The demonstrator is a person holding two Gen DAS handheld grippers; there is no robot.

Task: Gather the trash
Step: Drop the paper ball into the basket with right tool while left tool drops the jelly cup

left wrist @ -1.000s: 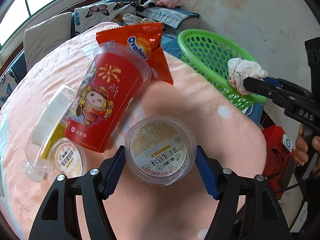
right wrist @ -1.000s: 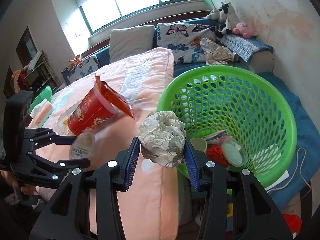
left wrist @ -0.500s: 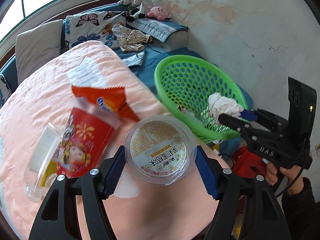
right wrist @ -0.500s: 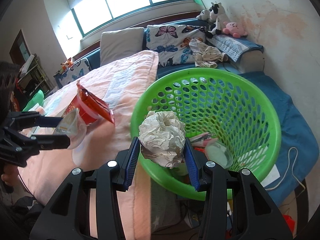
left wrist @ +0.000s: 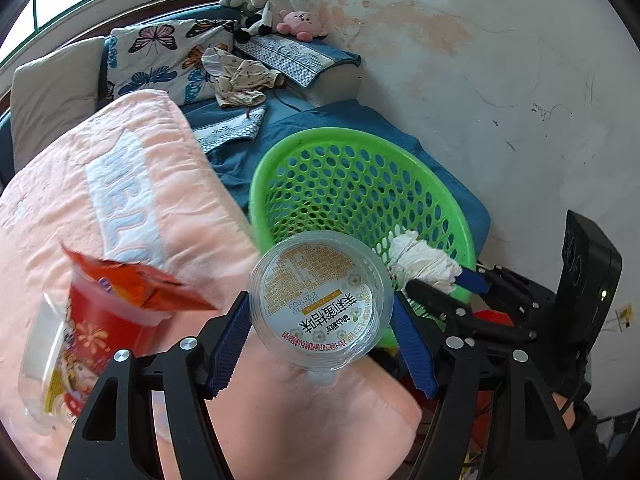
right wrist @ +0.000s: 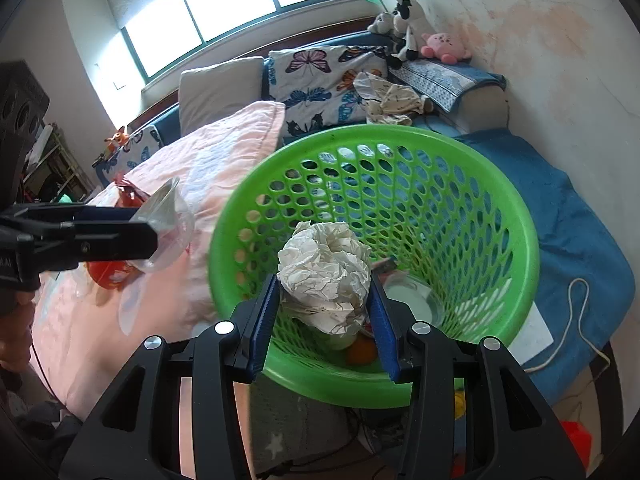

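Note:
My left gripper is shut on a clear plastic cup with a yellow-and-white label, held above the bed's edge beside the green basket. My right gripper is shut on a crumpled white paper ball, held over the near rim of the green basket. The paper ball also shows in the left wrist view, at the basket's right rim. The cup also shows in the right wrist view. A red printed cup with an orange wrapper lies on the pink blanket.
The basket holds a clear lid and an orange item. A clear plastic container lies left of the red cup. Pillows, clothes and plush toys sit on the blue bedding against the wall. A white cord lies right of the basket.
Both grippers have moved toward the basket. The left one lifted the clear cup off the blanket, away from the red cup. The right one carried the paper ball over the basket's rim.

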